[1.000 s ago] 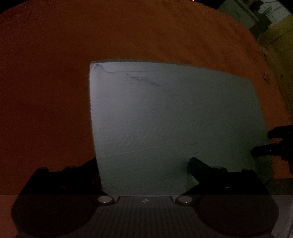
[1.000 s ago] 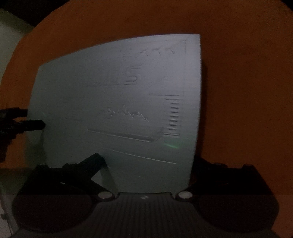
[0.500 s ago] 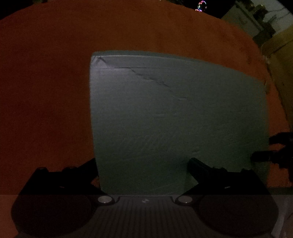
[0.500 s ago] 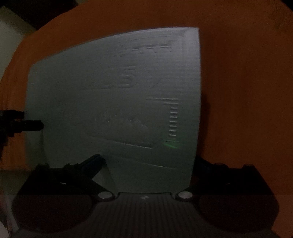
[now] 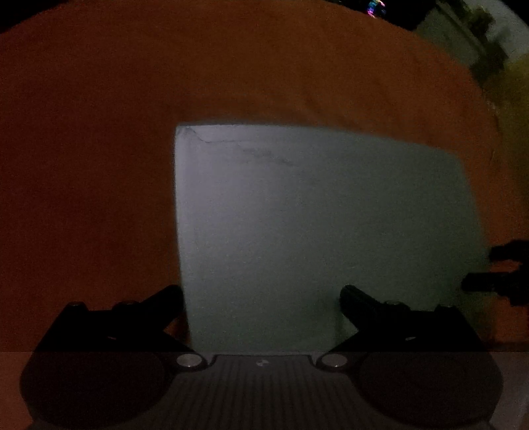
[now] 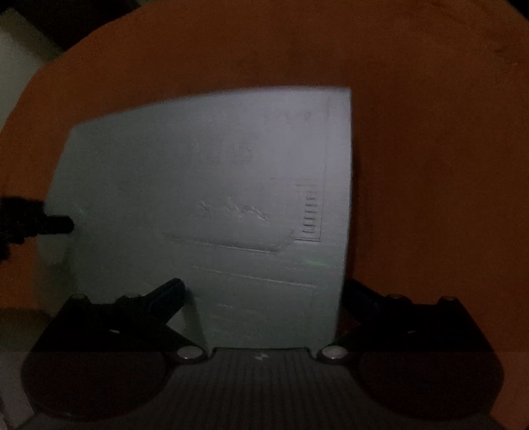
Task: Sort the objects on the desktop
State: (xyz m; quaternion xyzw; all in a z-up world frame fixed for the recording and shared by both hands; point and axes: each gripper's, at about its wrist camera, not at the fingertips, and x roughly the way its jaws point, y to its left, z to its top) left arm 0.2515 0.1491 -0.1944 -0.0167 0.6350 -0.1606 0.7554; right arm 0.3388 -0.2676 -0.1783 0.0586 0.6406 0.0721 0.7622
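Note:
A pale grey-green sheet of paper (image 5: 314, 225) with faint printed lines fills the middle of both views; it also shows in the right wrist view (image 6: 211, 211). It is held over the orange tabletop (image 5: 99, 132). My left gripper (image 5: 261, 294) grips the sheet's near left edge, one finger on top and one below. My right gripper (image 6: 261, 291) grips the near right edge the same way. Each gripper's fingertips show at the sheet's far side in the other view.
The orange tabletop (image 6: 429, 165) surrounds the sheet. The room is dark. Pale furniture (image 5: 463, 26) stands beyond the table's far right edge, and a pale surface (image 6: 20, 59) lies beyond its left edge.
The sheet has tilted back and dropped lower in both views after rising half a second ago. Both grippers keep their hold on its edges.

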